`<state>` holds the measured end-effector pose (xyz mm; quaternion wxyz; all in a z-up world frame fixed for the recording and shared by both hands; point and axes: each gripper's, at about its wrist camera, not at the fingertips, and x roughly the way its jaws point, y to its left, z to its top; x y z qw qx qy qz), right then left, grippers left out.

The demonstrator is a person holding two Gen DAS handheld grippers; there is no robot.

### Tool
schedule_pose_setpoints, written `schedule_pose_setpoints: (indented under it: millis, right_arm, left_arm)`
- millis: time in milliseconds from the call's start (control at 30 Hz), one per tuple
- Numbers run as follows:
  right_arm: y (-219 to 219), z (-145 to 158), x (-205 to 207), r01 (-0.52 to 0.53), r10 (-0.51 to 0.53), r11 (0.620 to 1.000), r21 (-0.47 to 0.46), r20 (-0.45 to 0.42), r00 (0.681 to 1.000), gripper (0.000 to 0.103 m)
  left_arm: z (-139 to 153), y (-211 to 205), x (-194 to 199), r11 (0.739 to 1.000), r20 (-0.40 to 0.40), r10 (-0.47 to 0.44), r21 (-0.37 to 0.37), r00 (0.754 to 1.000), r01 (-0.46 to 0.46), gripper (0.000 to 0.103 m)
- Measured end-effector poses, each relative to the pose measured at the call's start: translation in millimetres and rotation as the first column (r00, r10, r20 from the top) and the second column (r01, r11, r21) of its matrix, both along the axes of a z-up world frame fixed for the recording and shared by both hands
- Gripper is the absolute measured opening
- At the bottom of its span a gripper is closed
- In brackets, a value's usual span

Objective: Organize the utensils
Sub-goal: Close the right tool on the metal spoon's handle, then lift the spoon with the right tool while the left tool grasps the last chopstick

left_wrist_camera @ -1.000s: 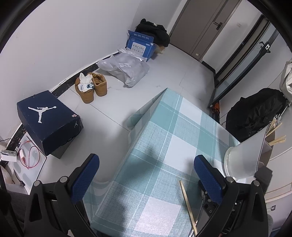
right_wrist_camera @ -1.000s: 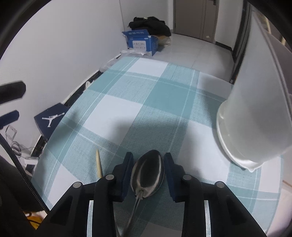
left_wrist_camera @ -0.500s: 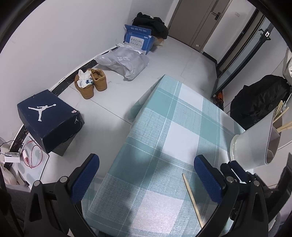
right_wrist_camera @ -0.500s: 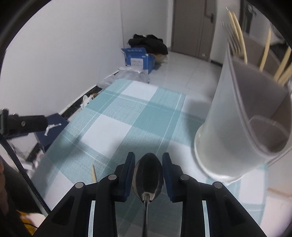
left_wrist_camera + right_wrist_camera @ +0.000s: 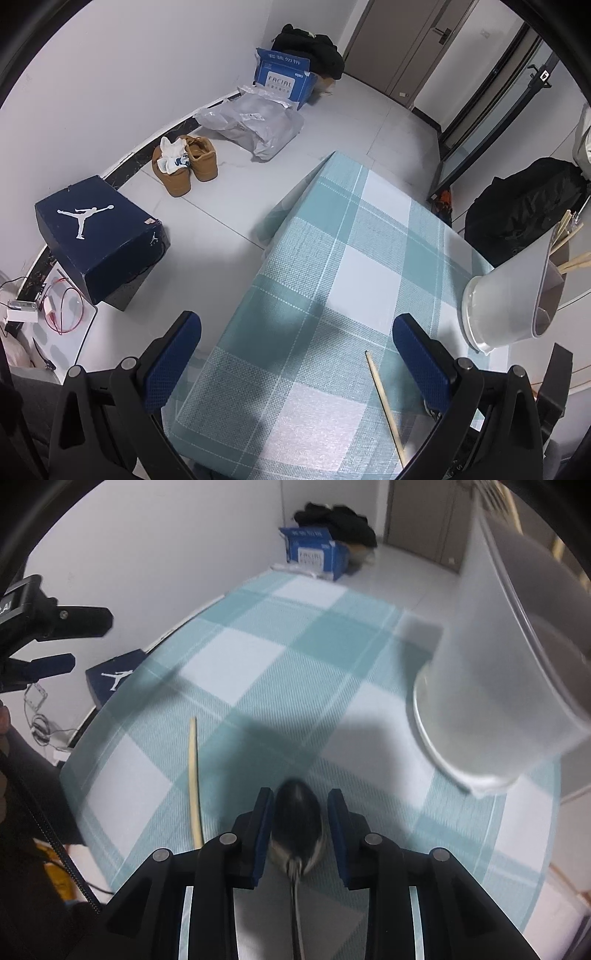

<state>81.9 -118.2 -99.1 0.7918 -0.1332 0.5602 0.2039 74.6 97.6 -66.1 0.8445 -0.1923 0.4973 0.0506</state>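
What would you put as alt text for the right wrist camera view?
The right gripper holds a metal spoon between its blue pads above a teal-and-white checked tablecloth. A single chopstick lies on the cloth to its left, and a frosted white utensil holder stands at right.

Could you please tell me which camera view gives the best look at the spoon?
The right wrist view shows it best: the spoon sits bowl-forward between the pads of the right gripper, close up though motion-blurred, with its handle running back under the camera. The left wrist view shows no spoon at all, only the chopstick lying on the tablecloth.
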Motion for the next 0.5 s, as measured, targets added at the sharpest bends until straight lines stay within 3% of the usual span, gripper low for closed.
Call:
schedule_pose_setpoints:
  millis: [133,400,467,500]
  right_arm:
    - [-8,0,0,0.022,-0.022,1.000,-0.002,-0.048,0.999,0.045]
    - [12,-6,-2,-0.091,0.088,0.995,-0.047,-0.060,0.994,0.045]
    - [18,-7,-5,-0.120,0.117,0.990,-0.076,-0.047,0.992,0.042]
    - [18,-7,-4,-0.128,0.125,0.989,-0.074,-0.044,0.991,0.034]
  left_arm:
    - [0,-1,-1,1.000,0.003,-0.002,0.005,1.000,0.002,0.102]
    - [-3,5,-5,1.000,-0.010,0.015,0.009,1.000,-0.015,0.102]
    - [-4,5,-6,1.000,-0.012,0.016,0.016,1.000,-0.016,0.102]
    - [-5,4,-6,1.000,-0.013,0.015,0.021,1.000,-0.015,0.102]
